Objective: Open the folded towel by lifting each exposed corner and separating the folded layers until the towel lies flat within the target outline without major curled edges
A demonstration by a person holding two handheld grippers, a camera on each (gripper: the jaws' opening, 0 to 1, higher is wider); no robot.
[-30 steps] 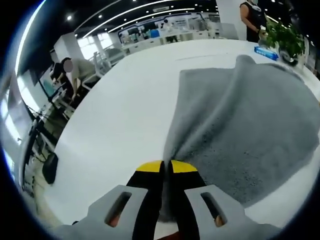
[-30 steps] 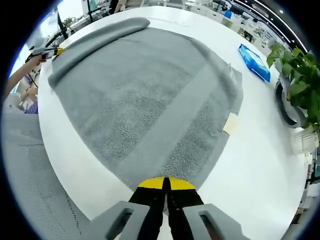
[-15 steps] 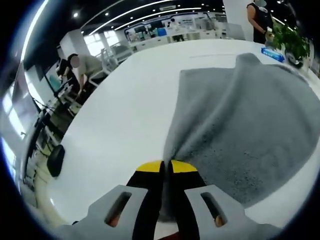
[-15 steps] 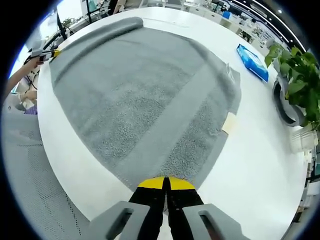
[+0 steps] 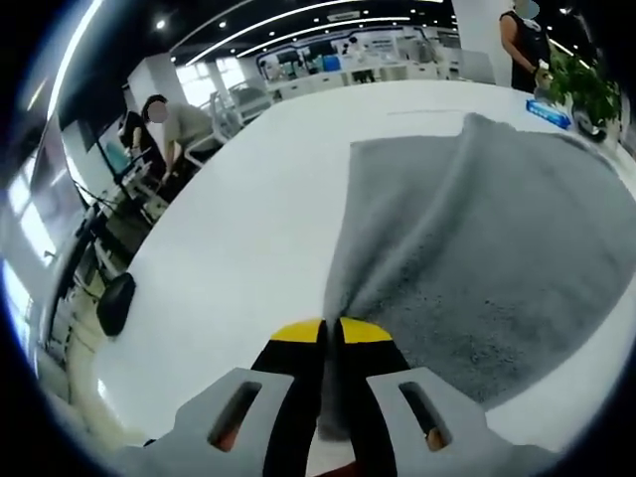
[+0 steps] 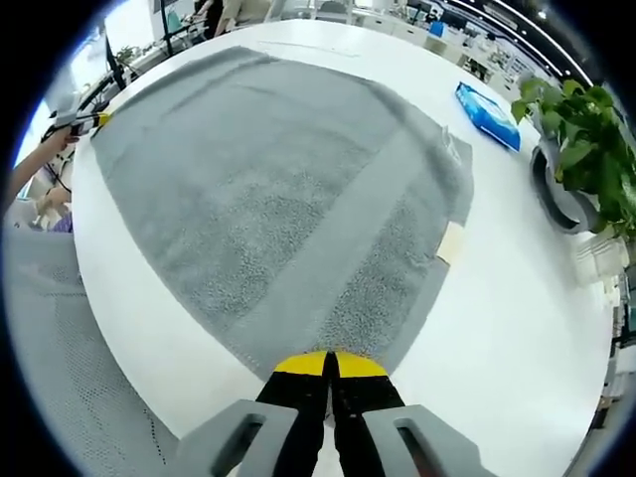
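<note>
The grey towel lies spread over the white table, with a smoother band running across it and a pale label at its right edge. My right gripper is shut on the towel's near edge. In the left gripper view, my left gripper is shut on a corner of the towel, which rises from the jaws in a taut ridge toward the far side. The left gripper, held by a hand, also shows at the towel's far left corner in the right gripper view.
A blue packet and a potted plant sit on the table to the right of the towel. Bare table stretches left of the towel. A person bends at desks beyond the table's edge, and another person stands near the plant.
The rolled fold along the towel's far edge in the right gripper view has been pulled out flat. Both grippers keep their hold on the towel.
</note>
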